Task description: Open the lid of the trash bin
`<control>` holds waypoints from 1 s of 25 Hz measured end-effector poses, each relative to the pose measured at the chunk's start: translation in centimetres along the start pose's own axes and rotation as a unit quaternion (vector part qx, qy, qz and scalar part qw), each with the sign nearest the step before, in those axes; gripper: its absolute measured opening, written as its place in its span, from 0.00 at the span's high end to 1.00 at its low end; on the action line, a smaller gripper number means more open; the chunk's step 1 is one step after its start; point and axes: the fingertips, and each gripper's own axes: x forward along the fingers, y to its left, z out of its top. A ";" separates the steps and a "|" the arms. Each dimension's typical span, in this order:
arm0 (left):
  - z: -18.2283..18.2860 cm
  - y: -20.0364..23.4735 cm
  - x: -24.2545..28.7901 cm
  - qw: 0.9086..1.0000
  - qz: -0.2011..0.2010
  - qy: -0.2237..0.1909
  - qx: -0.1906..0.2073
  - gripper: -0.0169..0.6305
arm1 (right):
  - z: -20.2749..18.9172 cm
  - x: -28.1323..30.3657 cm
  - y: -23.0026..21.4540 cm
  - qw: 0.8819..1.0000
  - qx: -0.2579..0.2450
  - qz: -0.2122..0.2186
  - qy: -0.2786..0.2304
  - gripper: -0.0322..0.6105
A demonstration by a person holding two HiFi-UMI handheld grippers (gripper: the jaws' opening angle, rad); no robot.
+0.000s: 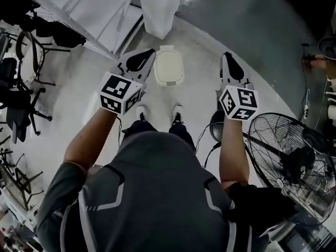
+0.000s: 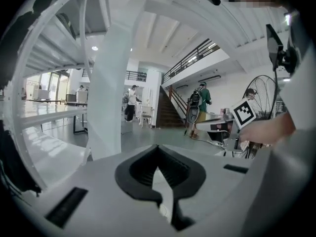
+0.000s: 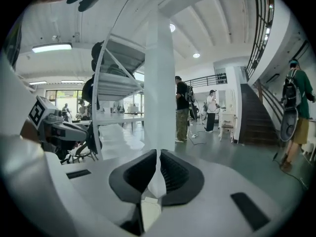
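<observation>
The white trash bin stands on the grey floor just ahead of the person's shoes, and its lid lies flat and closed. My left gripper hovers beside the bin's left edge, apart from it, jaws shut and holding nothing. My right gripper hangs in the air well to the right of the bin, also shut and holding nothing. Both gripper views look level across the hall and do not show the bin. There the left gripper and right gripper show their black pads meeting at the tips.
A white column rises right behind the bin. A white stair frame runs along the upper left, with dark chairs further left. A big floor fan stands at the right, with cables near its base. People stand far off in the hall.
</observation>
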 end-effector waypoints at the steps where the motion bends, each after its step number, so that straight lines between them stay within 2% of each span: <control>1: -0.8 -0.1 0.4 1.000 0.003 0.010 -0.004 0.96 | -0.7 0.5 0.0 1.000 -0.001 0.010 0.008 0.90; 13: -10.6 0.4 4.7 0.996 0.040 0.075 -0.015 0.96 | -11.0 5.6 0.6 0.993 -0.014 0.069 0.091 0.90; 25: -21.4 0.3 8.3 0.986 0.027 0.158 -0.045 0.96 | -22.9 8.9 3.2 0.975 -0.015 0.106 0.193 0.90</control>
